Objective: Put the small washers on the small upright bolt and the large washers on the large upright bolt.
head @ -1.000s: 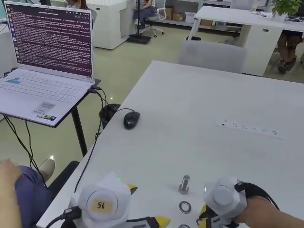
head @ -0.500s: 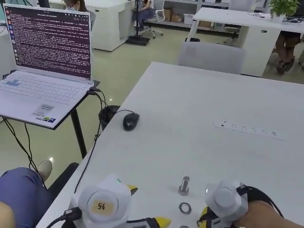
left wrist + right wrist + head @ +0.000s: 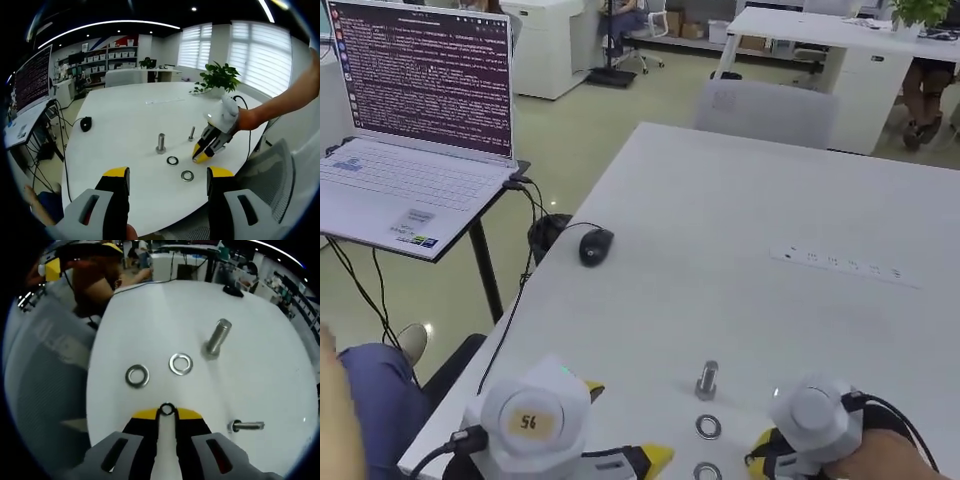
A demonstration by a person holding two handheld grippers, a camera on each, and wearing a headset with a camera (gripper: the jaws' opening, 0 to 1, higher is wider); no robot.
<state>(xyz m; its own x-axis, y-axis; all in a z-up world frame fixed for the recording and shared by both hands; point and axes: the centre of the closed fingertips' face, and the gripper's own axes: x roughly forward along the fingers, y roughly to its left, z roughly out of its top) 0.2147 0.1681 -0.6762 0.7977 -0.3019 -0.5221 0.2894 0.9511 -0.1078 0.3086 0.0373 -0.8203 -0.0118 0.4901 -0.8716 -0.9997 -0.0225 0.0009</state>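
Note:
The large bolt (image 3: pixel 708 380) (image 3: pixel 160 143) (image 3: pixel 217 337) stands upright on the white table (image 3: pixel 750 220). The small bolt (image 3: pixel 191 133) (image 3: pixel 245 426) stands near it. Two large washers (image 3: pixel 181 364) (image 3: pixel 137 375) lie flat in front of the large bolt, and the same washers (image 3: pixel 708 427) (image 3: pixel 172 160) appear in the other views. My right gripper (image 3: pixel 167 414) (image 3: pixel 765 457) (image 3: pixel 202 152) is shut on a small washer (image 3: pixel 167 410), low over the table next to the small bolt. My left gripper (image 3: pixel 168 174) (image 3: pixel 625 427) is open and holds nothing, back at the table's near edge.
A computer mouse (image 3: pixel 596 246) and its cable lie at the table's left edge, and a power strip (image 3: pixel 840 266) lies far right. A laptop (image 3: pixel 410 130) stands on a side stand to the left. A grey chair (image 3: pixel 765 112) is behind the table.
My right gripper has drifted slightly right, away from the large bolt. The head camera has tilted a little. The left gripper, bolts and washers have stayed put.

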